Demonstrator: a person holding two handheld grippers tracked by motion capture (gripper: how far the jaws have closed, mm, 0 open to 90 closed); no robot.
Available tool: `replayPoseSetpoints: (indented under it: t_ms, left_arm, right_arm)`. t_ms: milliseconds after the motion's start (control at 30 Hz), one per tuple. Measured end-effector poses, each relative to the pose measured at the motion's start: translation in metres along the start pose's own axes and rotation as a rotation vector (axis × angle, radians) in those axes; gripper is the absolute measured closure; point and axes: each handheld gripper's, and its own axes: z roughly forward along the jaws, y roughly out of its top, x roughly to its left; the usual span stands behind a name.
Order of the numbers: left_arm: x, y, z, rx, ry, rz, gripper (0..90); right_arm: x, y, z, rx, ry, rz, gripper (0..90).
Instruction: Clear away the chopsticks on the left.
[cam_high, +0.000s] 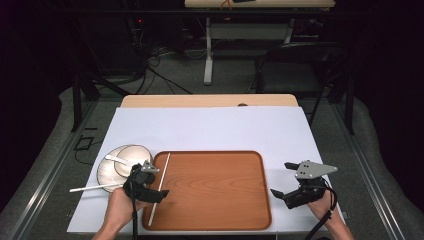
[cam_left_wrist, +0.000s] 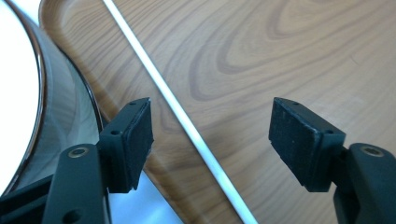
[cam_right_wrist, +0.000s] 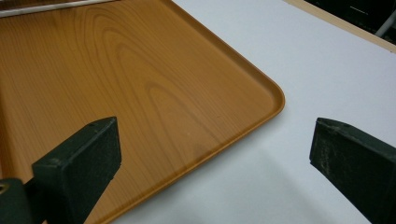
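Observation:
A wooden tray lies on the white table cover. One white chopstick rests along the tray's left side, reaching over the front rim. My left gripper hovers over that side, and its own view shows the jaws open with the chopstick lying on the tray below the gap, touched by neither pad. A second white chopstick lies on the cover left of the tray. My right gripper is open off the tray's right edge, with nothing between its jaws.
A pale bowl with a white spoon in it stands just left of the tray's far-left corner. The white cover stretches beyond the tray. A dark chair and a desk stand past the table.

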Motion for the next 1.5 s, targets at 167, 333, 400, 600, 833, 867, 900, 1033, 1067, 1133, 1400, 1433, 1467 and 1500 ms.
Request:
replayPoseSetpoints:
  t_ms: [167, 333, 400, 600, 833, 867, 900, 1033, 1067, 1133, 1400, 1433, 1467, 1500]
  left_arm:
    - [0.000, -0.004, -0.012, 0.001, -0.009, 0.053, 21.8]
    - [0.003, -0.009, -0.025, 0.002, -0.006, 0.085, 16.4]
    - [0.004, -0.012, -0.030, 0.003, -0.004, 0.102, 15.6]
    - [0.010, -0.021, -0.046, -0.004, 0.003, 0.138, 9.9]
    - [0.019, -0.027, -0.056, 0.012, 0.014, 0.138, 2.0]
    - [0.021, -0.027, -0.057, 0.019, 0.016, 0.147, 0.8]
    - [0.022, -0.028, -0.057, 0.026, 0.002, 0.162, 0.0]
    - [0.028, -0.032, -0.062, 0.039, 0.029, 0.191, 0.0]
    - [0.030, -0.033, -0.064, 0.041, 0.038, 0.195, 0.0]
    - [0.035, -0.035, -0.066, 0.052, 0.045, 0.209, 0.0]
    - [0.060, -0.043, -0.069, 0.132, 0.091, 0.235, 0.0]
    - [0.063, -0.043, -0.069, 0.142, 0.092, 0.239, 0.0]
    - [0.066, -0.044, -0.070, 0.147, 0.093, 0.246, 0.0]
    - [0.069, -0.044, -0.071, 0.161, 0.102, 0.254, 0.0]
  right_arm:
    - [0.000, 0.000, 0.000, -0.001, 0.002, 0.001, 1.6]
    - [0.000, 0.000, 0.000, -0.002, 0.003, 0.001, 1.6]
    - [0.000, 0.000, 0.000, -0.001, 0.003, 0.000, 1.6]
    - [0.000, 0.000, 0.000, -0.002, 0.005, -0.002, 1.6]
    - [0.000, 0.000, 0.001, -0.002, 0.007, 0.004, 1.5]
    - [0.000, 0.000, 0.001, -0.002, 0.007, 0.003, 1.5]
    - [0.000, 0.000, 0.001, -0.002, 0.007, 0.003, 1.5]
    - [0.000, 0.000, 0.001, 0.000, 0.006, 0.005, 1.5]
    - [-0.001, 0.000, 0.001, -0.002, 0.006, 0.004, 1.5]
    - [-0.001, 0.000, 0.000, -0.001, 0.004, 0.008, 1.5]
    - [-0.001, 0.000, 0.001, 0.001, 0.007, 0.006, 1.5]
    - [-0.001, 0.000, 0.001, 0.001, 0.007, 0.005, 1.5]
    - [-0.001, 0.000, 0.001, 0.000, 0.007, 0.005, 1.5]
    - [-0.001, 0.000, 0.001, 0.000, 0.007, 0.006, 1.5]
